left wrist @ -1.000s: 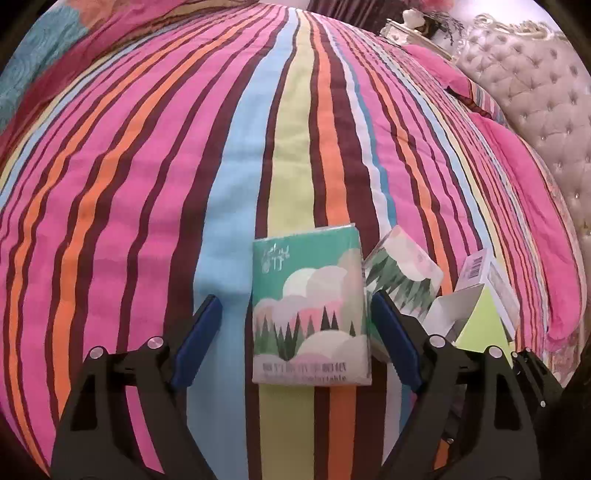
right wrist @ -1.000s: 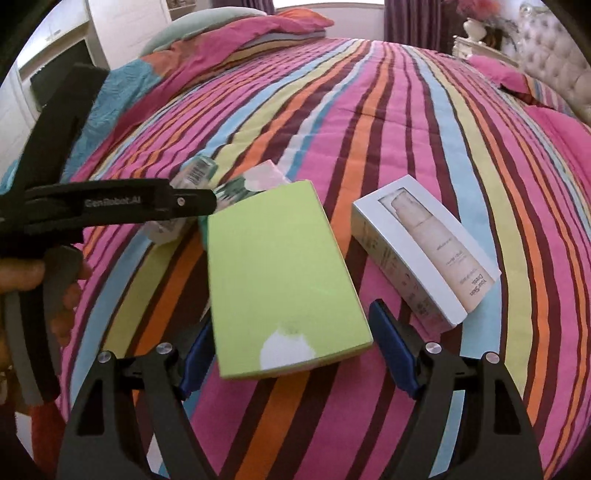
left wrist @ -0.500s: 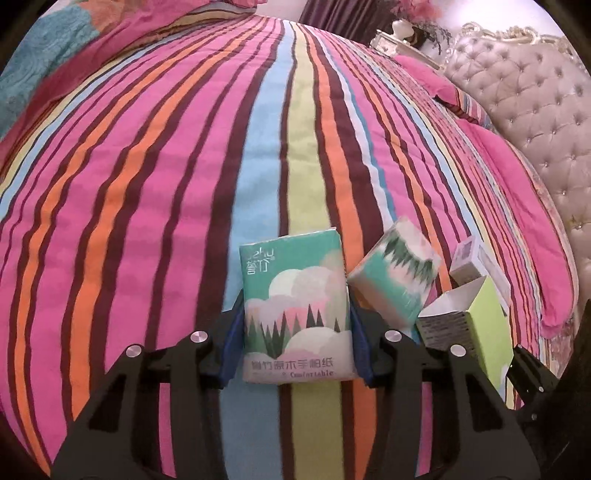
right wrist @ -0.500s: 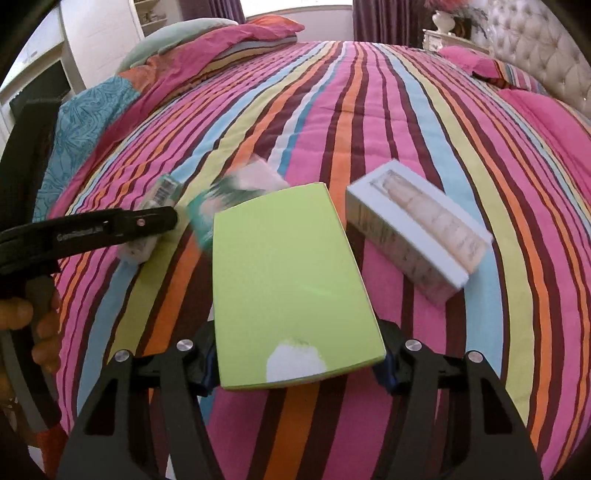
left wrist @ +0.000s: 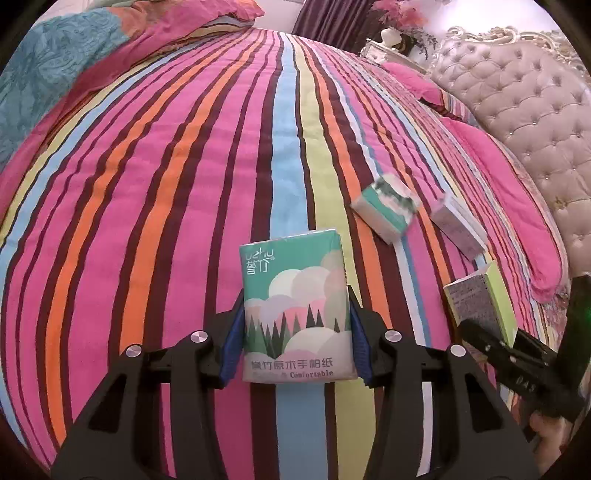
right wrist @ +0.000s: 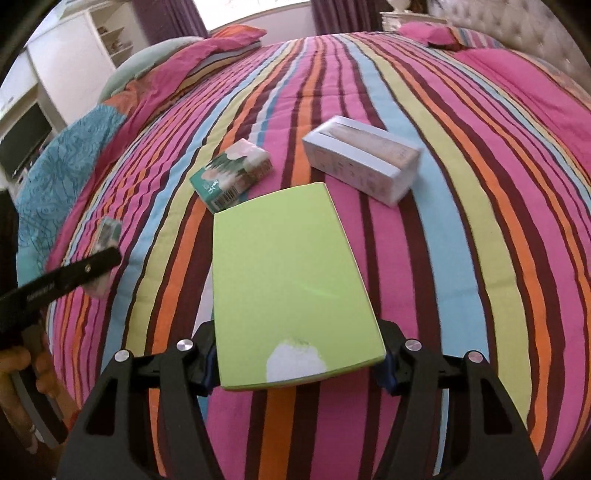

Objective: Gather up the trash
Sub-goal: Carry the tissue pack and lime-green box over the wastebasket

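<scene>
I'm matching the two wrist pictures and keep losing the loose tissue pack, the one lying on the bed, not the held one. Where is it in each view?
Left wrist: the loose tissue pack lies right of centre, beyond the left claw.
Right wrist: it lies upper left of centre, beyond the green box.
Shared landmark: the white box just to its right on the bedspread.

light: bright, even daylight from window [right wrist: 255,9] | shadows: soft | blur: loose boxes smeared | edges: strong fisheye bending, dark corners
</scene>
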### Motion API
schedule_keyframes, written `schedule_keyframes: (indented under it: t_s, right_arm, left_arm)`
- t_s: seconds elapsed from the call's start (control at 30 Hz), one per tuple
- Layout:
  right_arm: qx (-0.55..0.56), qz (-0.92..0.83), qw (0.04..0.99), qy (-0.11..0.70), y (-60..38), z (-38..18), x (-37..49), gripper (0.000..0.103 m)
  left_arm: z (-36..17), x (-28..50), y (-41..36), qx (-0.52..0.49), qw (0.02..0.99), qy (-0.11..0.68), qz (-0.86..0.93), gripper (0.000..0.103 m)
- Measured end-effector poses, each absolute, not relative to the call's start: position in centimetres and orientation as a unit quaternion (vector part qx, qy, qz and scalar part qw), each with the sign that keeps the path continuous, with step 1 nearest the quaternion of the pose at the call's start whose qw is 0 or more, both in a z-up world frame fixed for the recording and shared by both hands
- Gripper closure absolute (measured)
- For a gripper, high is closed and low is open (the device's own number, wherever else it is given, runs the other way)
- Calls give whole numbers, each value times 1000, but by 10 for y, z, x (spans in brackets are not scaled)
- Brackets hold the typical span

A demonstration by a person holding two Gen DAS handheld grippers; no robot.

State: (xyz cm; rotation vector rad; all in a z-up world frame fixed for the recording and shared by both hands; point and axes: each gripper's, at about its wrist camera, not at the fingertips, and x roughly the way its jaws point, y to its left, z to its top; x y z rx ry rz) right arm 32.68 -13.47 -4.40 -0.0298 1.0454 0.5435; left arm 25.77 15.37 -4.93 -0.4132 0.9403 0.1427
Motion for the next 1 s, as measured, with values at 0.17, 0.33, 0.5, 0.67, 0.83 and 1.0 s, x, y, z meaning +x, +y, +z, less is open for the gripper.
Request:
schedule_keyframes:
  t_s: [0.17,0.33,0.5,0.67,0.83,1.0]
  right_arm:
    - [10,240,833,499,-153,-42,316,43]
    - [32,230,835,499,-169,-38,304,43]
    - [48,229,836,497,-180,-34,292,43]
    - [64,230,836,495,-187,-31,280,43]
    - [73,229,839,489,-193,-24,271,43]
    - [85,234,840,483,-198,-18,263,43]
  left_arm:
    - [-49,233,147,-196,868,452,67,55]
    - [-44,211,140,-202,871,444,58,55]
    - [-38,190,132,-204,876,435,51,55]
    - [-35,172,127,-200,878,433,45,55]
    - [-33,156,121,-193,880,432,35,55]
    - [-33,143,114,-189,881,432,24,55]
